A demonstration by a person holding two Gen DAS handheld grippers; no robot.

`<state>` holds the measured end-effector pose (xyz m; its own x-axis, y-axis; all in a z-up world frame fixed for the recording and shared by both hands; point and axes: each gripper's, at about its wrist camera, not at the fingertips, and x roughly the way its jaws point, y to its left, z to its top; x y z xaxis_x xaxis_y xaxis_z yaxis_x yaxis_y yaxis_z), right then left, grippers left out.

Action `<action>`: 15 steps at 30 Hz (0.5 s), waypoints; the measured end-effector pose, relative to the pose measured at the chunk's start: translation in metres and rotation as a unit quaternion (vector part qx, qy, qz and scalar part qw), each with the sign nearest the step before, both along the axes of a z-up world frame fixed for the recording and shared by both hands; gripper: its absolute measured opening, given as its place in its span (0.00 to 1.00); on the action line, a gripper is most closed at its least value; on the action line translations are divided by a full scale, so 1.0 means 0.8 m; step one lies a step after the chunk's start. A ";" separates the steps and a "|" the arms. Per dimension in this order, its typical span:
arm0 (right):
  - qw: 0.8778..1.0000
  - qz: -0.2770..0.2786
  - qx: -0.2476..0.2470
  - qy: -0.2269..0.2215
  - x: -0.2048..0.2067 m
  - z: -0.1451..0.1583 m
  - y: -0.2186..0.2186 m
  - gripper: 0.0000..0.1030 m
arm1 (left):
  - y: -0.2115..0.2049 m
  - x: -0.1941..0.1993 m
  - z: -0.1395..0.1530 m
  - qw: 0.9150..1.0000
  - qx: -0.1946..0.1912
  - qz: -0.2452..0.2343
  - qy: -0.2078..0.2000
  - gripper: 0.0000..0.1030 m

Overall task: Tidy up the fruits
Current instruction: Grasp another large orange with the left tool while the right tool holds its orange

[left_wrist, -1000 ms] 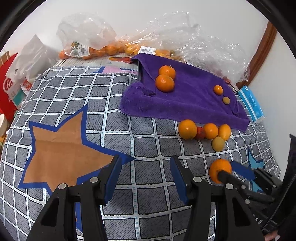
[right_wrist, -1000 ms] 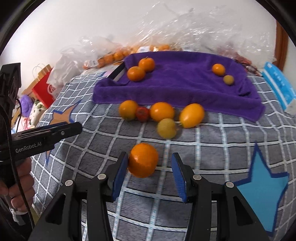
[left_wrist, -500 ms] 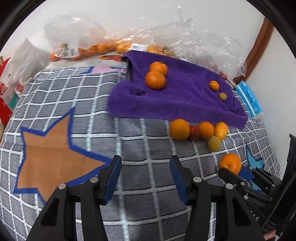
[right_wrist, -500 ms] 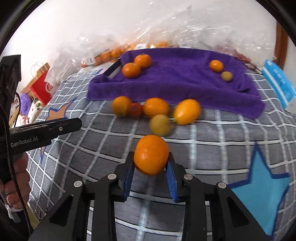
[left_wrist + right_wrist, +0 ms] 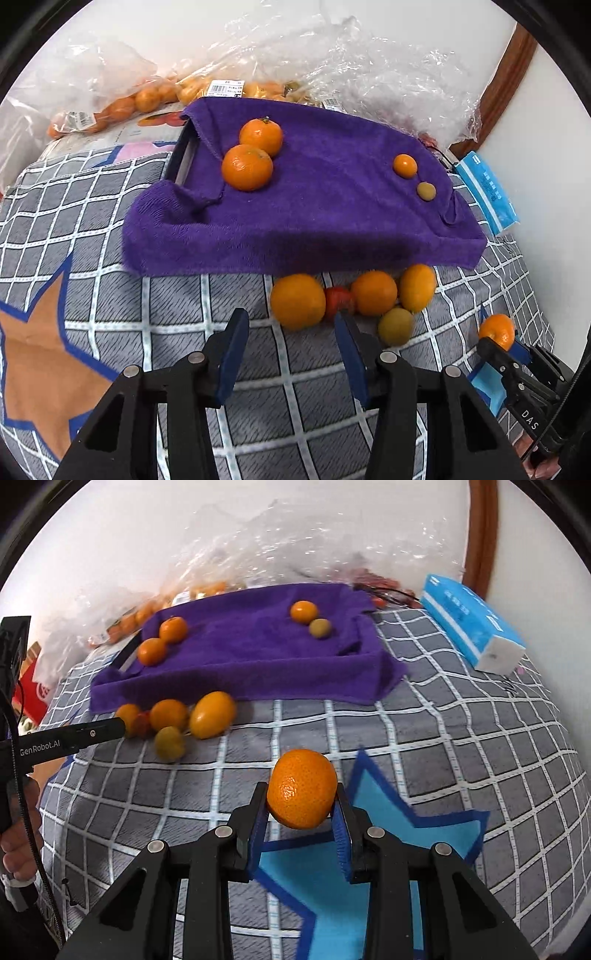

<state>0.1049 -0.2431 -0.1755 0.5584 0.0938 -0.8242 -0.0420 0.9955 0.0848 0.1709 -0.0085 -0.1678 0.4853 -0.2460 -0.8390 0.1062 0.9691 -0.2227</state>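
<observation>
A purple towel point(image 5: 332, 221) covers a tray at the back. On it lie two mandarins point(image 5: 246, 167) at the left, and a small orange fruit point(image 5: 405, 166) and a small green one point(image 5: 426, 191) at the right. In front of the towel sit a big orange point(image 5: 297, 301), a red fruit point(image 5: 340, 300), another orange point(image 5: 373, 292), a yellow oval fruit point(image 5: 417, 288) and a greenish fruit point(image 5: 395, 326). My left gripper point(image 5: 290, 318) is closing just short of the big orange, its pads touching nothing. My right gripper point(image 5: 301, 797) is shut on a mandarin point(image 5: 301, 788), held above the blue star.
Clear plastic bags point(image 5: 147, 99) of oranges line the wall behind the towel. A blue tissue pack point(image 5: 472, 635) lies at the right and a red bag point(image 5: 33, 694) at the far left. The grid-patterned cover point(image 5: 166, 295) curves down at its edges. A person's hand point(image 5: 18, 834) grips the left tool.
The right gripper shut on the mandarin, lifted it off the cover and carried it right. The left gripper moved forward to the row of fruit and its jaws narrowed a little.
</observation>
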 end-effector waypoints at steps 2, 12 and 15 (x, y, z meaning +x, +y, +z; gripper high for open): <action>1.000 -0.002 -0.001 0.002 0.003 -0.002 -0.003 0.32 | -0.001 0.005 -0.004 1.000 -0.002 -0.002 0.006 0.41; 1.000 0.005 -0.005 0.003 0.017 -0.002 0.004 0.32 | 0.007 0.008 0.000 1.000 -0.009 -0.005 0.004 0.31; 1.000 0.009 -0.005 0.002 0.021 -0.002 0.009 0.32 | 0.018 0.004 0.002 1.000 0.004 0.006 0.006 0.31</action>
